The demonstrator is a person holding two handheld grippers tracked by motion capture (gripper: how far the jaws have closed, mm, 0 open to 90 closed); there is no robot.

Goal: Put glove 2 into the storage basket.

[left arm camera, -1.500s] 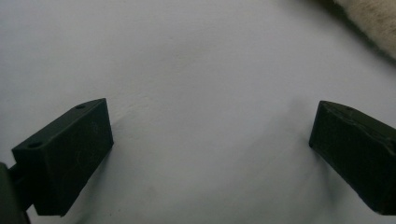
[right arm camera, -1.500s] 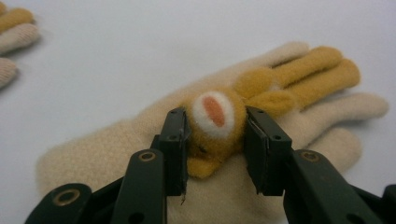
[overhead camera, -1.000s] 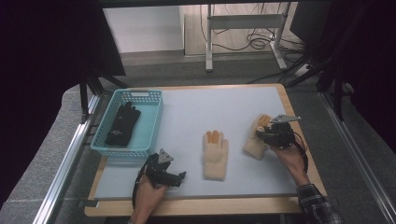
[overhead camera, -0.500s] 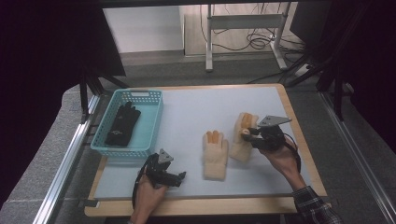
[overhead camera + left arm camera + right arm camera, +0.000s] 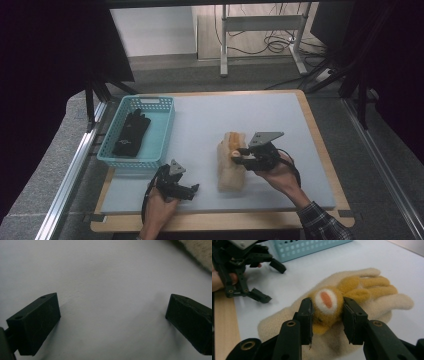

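My right gripper (image 5: 239, 154) (image 5: 327, 305) is shut on a mustard-yellow woolly glove (image 5: 231, 142) (image 5: 329, 296) with a white and orange patch. It holds that glove over a cream glove (image 5: 229, 176) (image 5: 284, 322) lying flat at the middle front of the mat. The held glove's fingers droop onto the cream one. My left gripper (image 5: 191, 192) (image 5: 112, 317) (image 5: 270, 281) rests low on the mat to the left of the gloves. It is open, with bare mat between its jaws. A corner of the cream glove (image 5: 200, 250) shows at the upper right of the left gripper view.
A teal basket (image 5: 166, 131) (image 5: 312, 248) stands at the mat's left side with a black glove (image 5: 131, 134) inside. The pale grey mat (image 5: 225, 110) lies on a wooden board with a metal rail to the left. A desk frame and cables stand beyond the table.
My right gripper has carried the mustard glove leftward from the mat's right side to over the cream glove. The left gripper has stayed put.
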